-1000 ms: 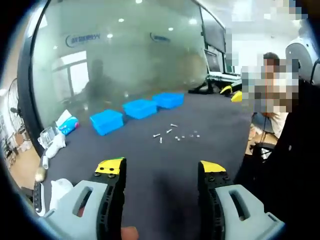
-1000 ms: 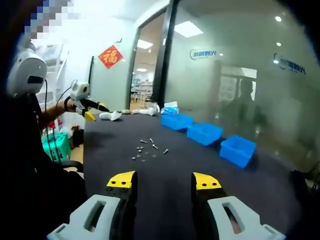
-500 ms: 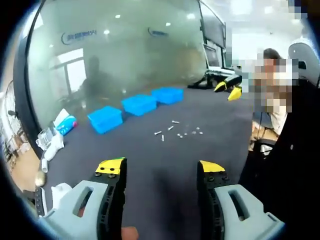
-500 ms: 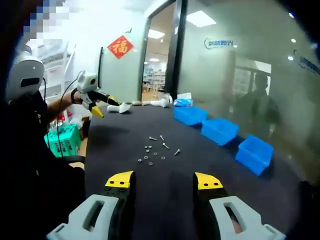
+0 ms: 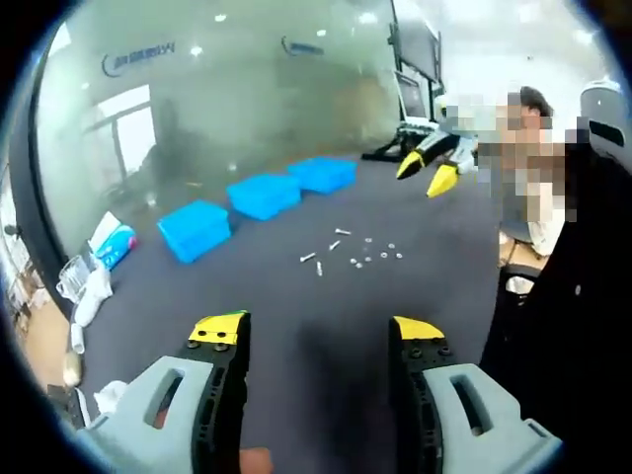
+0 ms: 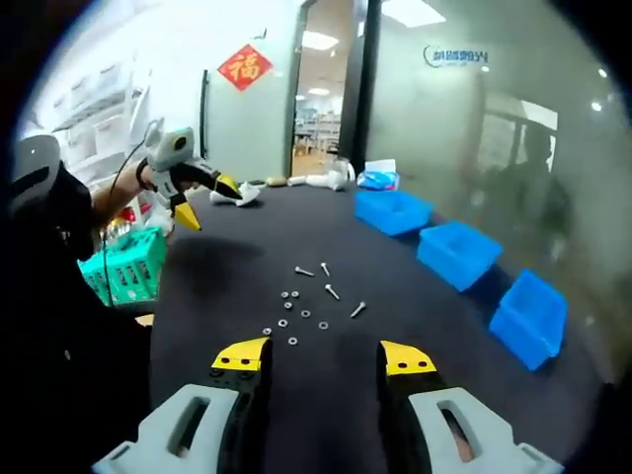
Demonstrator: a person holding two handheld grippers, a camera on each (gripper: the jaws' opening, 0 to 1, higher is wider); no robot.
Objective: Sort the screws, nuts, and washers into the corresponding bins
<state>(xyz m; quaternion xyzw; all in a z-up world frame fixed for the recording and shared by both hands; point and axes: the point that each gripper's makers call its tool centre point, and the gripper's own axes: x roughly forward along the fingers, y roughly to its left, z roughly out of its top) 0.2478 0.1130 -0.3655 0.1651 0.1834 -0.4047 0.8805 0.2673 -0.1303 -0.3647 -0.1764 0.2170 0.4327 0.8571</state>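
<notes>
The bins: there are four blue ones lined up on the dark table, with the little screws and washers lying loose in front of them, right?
Not four: the right gripper view shows three blue bins lined up on the dark table. The rest holds: the little screws and washers lie loose in front of them.

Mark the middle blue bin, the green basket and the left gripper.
middle blue bin (image 6: 459, 253), right gripper view, on its open top.
green basket (image 6: 126, 277), right gripper view, on its mesh side wall.
left gripper (image 5: 314, 338), left gripper view, midway between its yellow-tipped fingertips.
</notes>
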